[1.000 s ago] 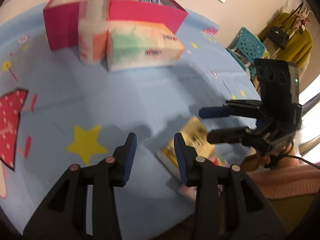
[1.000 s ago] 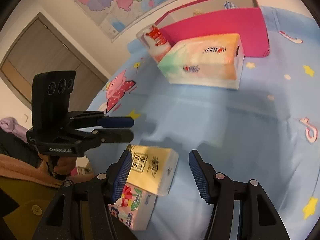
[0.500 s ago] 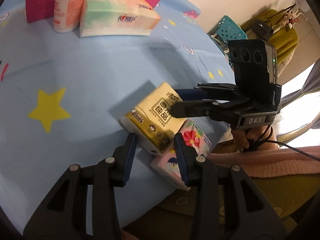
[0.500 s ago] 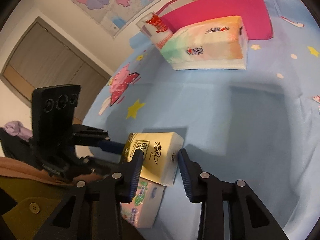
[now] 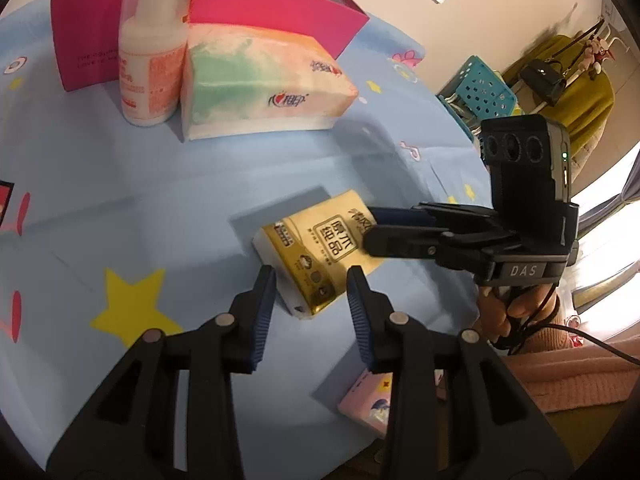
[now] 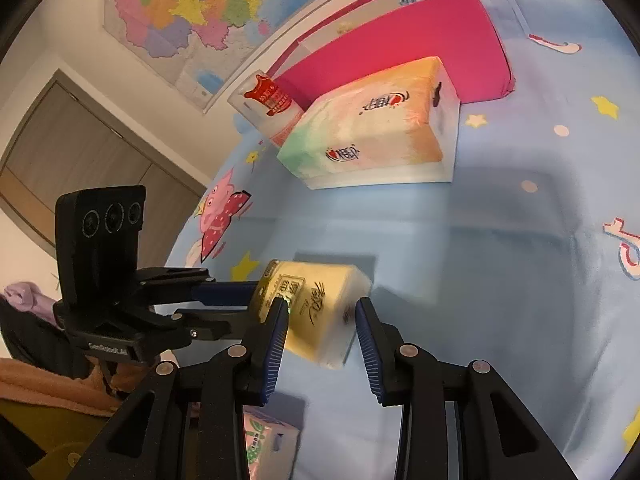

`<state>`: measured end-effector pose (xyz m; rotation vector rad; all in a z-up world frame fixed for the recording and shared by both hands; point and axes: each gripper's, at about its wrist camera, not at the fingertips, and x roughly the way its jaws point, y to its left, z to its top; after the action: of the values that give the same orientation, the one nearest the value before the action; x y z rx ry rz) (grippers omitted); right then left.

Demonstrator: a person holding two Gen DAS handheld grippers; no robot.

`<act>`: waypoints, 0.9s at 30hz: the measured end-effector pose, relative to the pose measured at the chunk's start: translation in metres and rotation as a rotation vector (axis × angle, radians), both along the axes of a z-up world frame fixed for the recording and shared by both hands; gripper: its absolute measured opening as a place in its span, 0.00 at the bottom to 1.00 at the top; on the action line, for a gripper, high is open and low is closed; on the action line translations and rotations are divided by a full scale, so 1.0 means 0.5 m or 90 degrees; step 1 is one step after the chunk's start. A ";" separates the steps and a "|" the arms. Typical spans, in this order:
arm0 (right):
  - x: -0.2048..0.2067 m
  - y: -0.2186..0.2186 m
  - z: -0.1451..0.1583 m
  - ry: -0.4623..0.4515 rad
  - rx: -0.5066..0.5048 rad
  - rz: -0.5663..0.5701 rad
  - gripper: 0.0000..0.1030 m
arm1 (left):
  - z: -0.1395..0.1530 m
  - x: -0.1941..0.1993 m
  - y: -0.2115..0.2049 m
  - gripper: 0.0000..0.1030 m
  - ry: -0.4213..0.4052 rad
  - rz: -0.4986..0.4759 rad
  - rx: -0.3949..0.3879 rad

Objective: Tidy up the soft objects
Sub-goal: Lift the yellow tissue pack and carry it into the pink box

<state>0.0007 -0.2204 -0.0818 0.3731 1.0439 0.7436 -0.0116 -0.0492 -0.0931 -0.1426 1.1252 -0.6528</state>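
Note:
A yellow tissue pack (image 5: 320,256) (image 6: 316,312) hangs tilted a little above the blue cloth, casting a shadow. My right gripper (image 5: 372,228) (image 6: 320,320) is shut on its far end. My left gripper (image 5: 312,308) (image 6: 240,306) faces it from the other side, and its jaws are closing slightly. The pack's near corner sits between the left fingertips, but I see no pad pressing on it. A small pink tissue pack (image 5: 372,404) (image 6: 272,444) lies at the table's near edge.
Further back stand a big pastel tissue pack (image 5: 260,80) (image 6: 372,140), a white lotion bottle (image 5: 150,60) (image 6: 272,104) and an open pink box (image 5: 280,12) (image 6: 400,52). A teal stool (image 5: 484,92) stands beyond the table edge. A hand (image 5: 512,308) grips the right tool.
The right jaws closed around the yellow pack and raised it off the pink pack beneath. The left gripper drew back slightly, bringing the yellow pack's corner between its tips.

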 end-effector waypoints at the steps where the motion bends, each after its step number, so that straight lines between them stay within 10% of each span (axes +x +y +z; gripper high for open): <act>1: -0.002 -0.003 0.000 0.001 0.002 0.001 0.36 | -0.002 -0.001 -0.001 0.38 0.001 -0.003 0.000; 27: 0.029 -0.018 0.134 -0.114 -0.014 -0.007 0.33 | 0.140 0.041 -0.020 0.38 -0.135 -0.012 0.007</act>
<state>0.0150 -0.2295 -0.0148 0.2868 0.8800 0.7416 0.0092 -0.0594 -0.0230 -0.0514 0.9262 -0.6624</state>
